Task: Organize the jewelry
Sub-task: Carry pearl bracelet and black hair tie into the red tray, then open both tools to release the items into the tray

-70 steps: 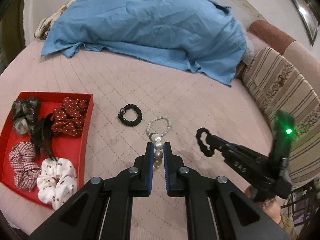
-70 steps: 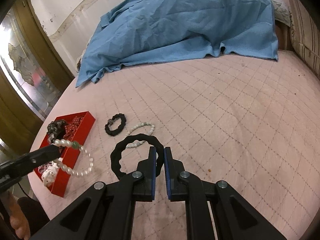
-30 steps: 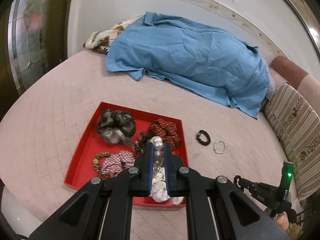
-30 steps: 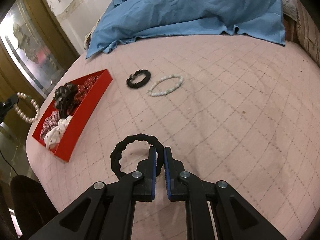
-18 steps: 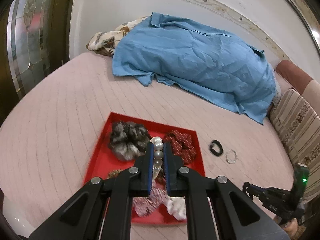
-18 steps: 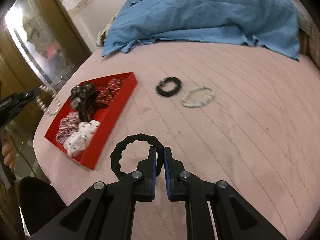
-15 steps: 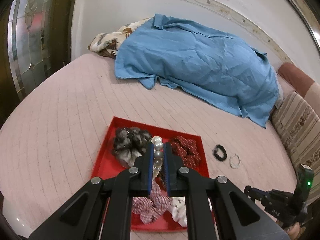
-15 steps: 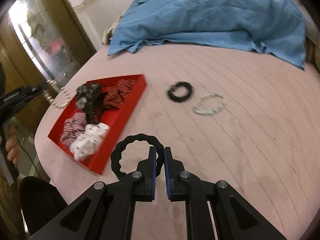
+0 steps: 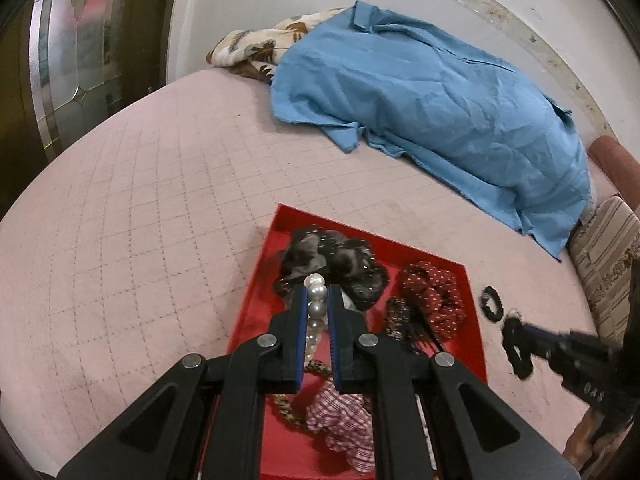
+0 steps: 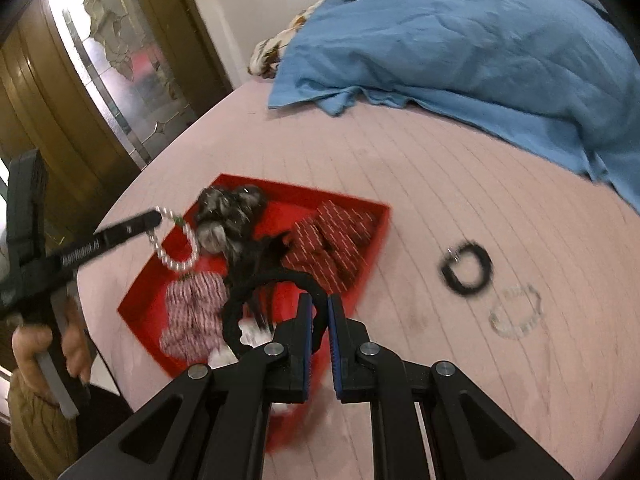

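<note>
Left hand-held gripper (image 9: 318,292) clenched on a pearl bracelet (image 9: 315,309), hanging above the near left part of the red tray (image 9: 256,304) on the pink quilted bed (image 9: 140,220). Right hand-held gripper (image 10: 318,300) clenched on a black ring-shaped hair tie (image 10: 240,300), over the tray's near right corner. Lying loose on the bed just right of the tray: a black bracelet (image 10: 466,267) and, nearer, a pale bead bracelet (image 10: 516,310); blue cloth (image 9: 420,92) heaped at the far side.
</note>
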### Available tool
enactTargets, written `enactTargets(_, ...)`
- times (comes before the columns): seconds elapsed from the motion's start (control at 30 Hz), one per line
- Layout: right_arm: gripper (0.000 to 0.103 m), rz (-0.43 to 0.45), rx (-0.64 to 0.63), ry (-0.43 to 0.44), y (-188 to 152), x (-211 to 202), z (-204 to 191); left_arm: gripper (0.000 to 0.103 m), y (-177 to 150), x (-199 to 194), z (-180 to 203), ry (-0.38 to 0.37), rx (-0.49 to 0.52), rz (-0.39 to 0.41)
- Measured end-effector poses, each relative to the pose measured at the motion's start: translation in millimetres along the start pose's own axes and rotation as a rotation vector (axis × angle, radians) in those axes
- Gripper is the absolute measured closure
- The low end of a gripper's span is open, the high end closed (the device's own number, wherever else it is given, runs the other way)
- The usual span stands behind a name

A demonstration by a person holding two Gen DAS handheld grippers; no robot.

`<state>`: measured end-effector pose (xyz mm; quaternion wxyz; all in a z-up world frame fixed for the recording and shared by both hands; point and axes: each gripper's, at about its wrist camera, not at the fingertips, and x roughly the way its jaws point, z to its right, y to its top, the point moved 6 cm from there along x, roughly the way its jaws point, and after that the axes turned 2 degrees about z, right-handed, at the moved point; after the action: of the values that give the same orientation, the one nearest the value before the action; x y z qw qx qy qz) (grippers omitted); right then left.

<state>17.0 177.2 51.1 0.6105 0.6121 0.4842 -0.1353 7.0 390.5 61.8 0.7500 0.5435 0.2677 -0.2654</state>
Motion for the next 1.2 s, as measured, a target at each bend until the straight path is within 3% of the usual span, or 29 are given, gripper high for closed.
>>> enactTargets(0.13, 0.094, -0.020, -0.029, 0.004, 27, 24, -18, 0.094, 1, 8, -9, 0.058, 0.010, 0.004)
enactTargets(0.37, 0.094, -0.087, -0.031, -0.033, 56, 77, -30, 0.094, -2, 17, -7, 0.039, 0.032, -0.027)
enactTargets(0.6, 0.094, -0.134, 0.002, -0.072, 63, 112, -20, 0.094, -4, 23, -10, 0.072, 0.044, -0.047)
enactTargets(0.9, 0.094, -0.153, 0.014, -0.080, 59, 128, -17, 0.093, -3, 21, -12, 0.067, 0.043, -0.034)
enactTargets(0.93, 0.094, -0.150, 0.018, -0.081, 59, 128, -17, 0.091, -3, 20, -11, 0.066, 0.047, -0.034)
enactTargets(1.07, 0.085, -0.143, 0.044, -0.080, 58, 125, -13, 0.064, 0, 15, -8, 0.068, 0.057, -0.004)
enactTargets(1.2, 0.078, -0.120, 0.055, -0.071, 61, 116, -12, 0.058, 4, 8, -7, 0.069, 0.063, 0.033)
